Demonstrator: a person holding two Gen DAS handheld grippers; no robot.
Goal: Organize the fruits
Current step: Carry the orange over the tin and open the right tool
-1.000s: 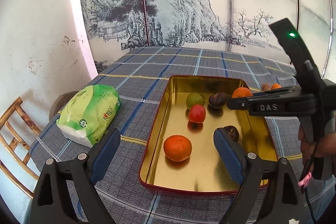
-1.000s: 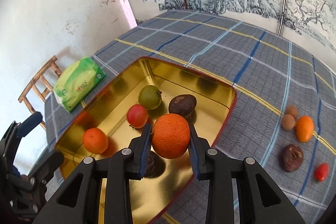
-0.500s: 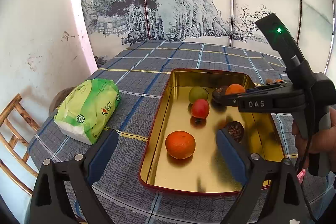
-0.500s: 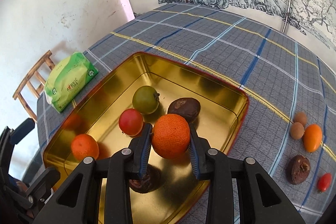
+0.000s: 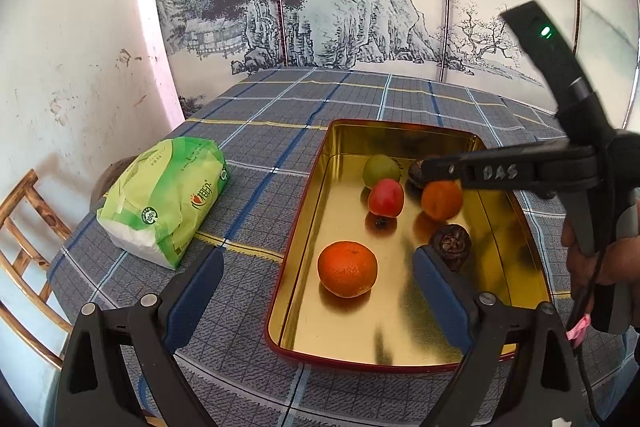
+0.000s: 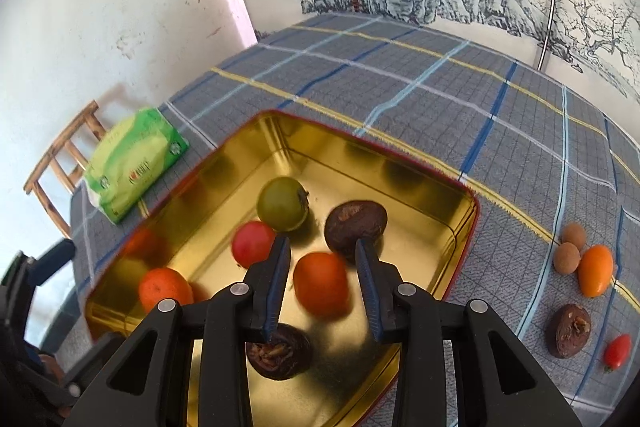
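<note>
Inside the gold tray [image 5: 316,187] lie a green fruit [image 5: 381,169], a red fruit [image 5: 386,197] just beside it, a big orange [image 5: 347,269] nearer the left gripper, and two dark wrinkled fruits, one [image 6: 355,225] at the far end and one [image 6: 279,351] under the right gripper's fingers. Outside the tray, to its right, sit two small brown fruits [image 6: 570,247], a small oval orange fruit [image 6: 595,269], another dark fruit [image 6: 569,329] and a small red one [image 6: 617,349]. A green pack [image 5: 164,199] lies left of the tray.

The right gripper [image 6: 321,245] points down into the tray, held by a hand [image 5: 600,255] at its grip. A second orange [image 6: 320,283], blurred, sits between its jaws, with a gap on either side, so the jaws are parted and not pressing it; the left view shows it low in the tray, just under the fingers. The dark fruits and the red fruit crowd close around it.

The left gripper [image 5: 316,257] hangs tilted down over the tray's near edge; its jaws have just been opening and stand wide, with nothing between the pads.

The table wears a grey checked cloth [image 5: 280,107] with blue, white and yellow lines. Behind stand a scuffed white wall [image 5: 80,47] and a painted landscape screen [image 5: 340,7]; a wooden chair [image 5: 24,227] stands at the left.
</note>
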